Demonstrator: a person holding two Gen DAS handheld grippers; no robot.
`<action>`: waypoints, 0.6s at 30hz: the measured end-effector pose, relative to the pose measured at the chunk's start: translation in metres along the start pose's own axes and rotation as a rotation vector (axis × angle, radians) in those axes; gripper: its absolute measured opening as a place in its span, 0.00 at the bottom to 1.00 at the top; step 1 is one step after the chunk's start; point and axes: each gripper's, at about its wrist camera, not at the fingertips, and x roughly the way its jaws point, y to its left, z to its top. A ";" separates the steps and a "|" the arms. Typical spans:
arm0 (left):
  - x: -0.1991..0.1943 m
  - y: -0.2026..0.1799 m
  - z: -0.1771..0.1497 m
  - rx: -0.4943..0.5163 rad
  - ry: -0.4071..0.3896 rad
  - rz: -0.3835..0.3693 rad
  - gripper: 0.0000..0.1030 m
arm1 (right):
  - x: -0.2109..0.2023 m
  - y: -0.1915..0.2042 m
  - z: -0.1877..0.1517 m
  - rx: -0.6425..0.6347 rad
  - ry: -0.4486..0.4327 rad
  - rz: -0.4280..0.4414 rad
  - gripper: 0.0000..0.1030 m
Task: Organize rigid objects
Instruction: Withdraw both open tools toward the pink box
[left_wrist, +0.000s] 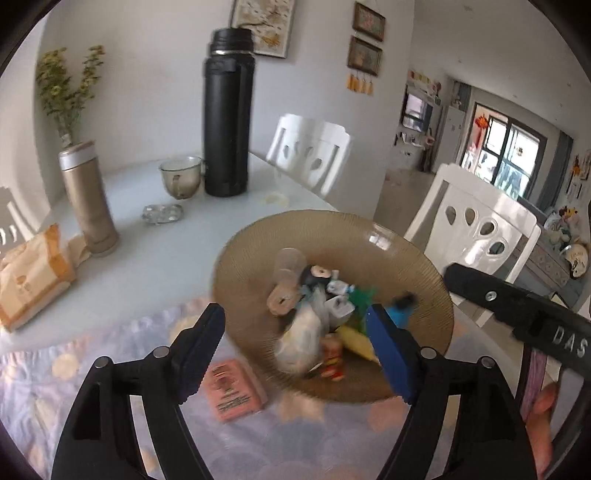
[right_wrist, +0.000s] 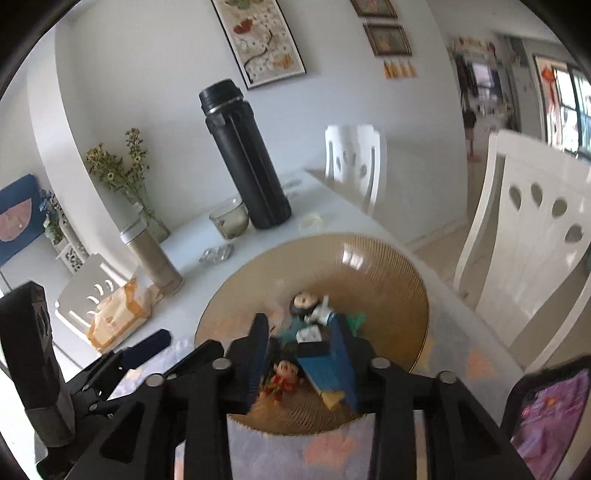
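Left tool (left_wrist: 295, 350): fingers well apart, nothing between the pads; it hovers over the near rim of the bowl
Right tool (right_wrist: 301, 360): fingers a narrow gap apart over the bowl's contents; no pad seen pressing on any object; a blue block (right_wrist: 325, 365) lies just beside its right finger
Cloth (left_wrist: 92, 369): pale patterned sheet on the near part of the table, under the bowl's near edge
Pink box (left_wrist: 234, 389): flat on the cloth, just left of the bowl, apart from the left tool
Bowl (left_wrist: 388, 243): wide amber ribbed glass dish on the table; holds the small rigid objects heaped at its centre
Contents: little figure in red (right_wrist: 284, 374), yellow piece (left_wrist: 356, 341), white blurred item (left_wrist: 303, 339), green piece (left_wrist: 364, 295), small doll head (right_wrist: 303, 300); several blurred
Packet (left_wrist: 31, 280): orange-and-cream pack at the table's left edge
Gold flask (left_wrist: 88, 199): upright, near the packet
Glass cup (left_wrist: 181, 177): beside the black flask
Black flask (left_wrist: 225, 118): tall, upright, far side of the table (left_wrist: 147, 266)
Chairs (left_wrist: 476, 221): white, beyond the table
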 end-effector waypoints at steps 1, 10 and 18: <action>-0.006 0.008 -0.001 -0.014 -0.001 0.007 0.75 | -0.006 0.001 -0.002 -0.013 -0.011 -0.009 0.35; -0.102 0.083 -0.021 -0.172 -0.072 0.126 0.75 | -0.041 0.024 -0.024 -0.031 -0.010 0.075 0.36; -0.153 0.127 -0.083 -0.308 -0.020 0.372 0.75 | -0.057 0.081 -0.061 -0.163 0.013 0.143 0.50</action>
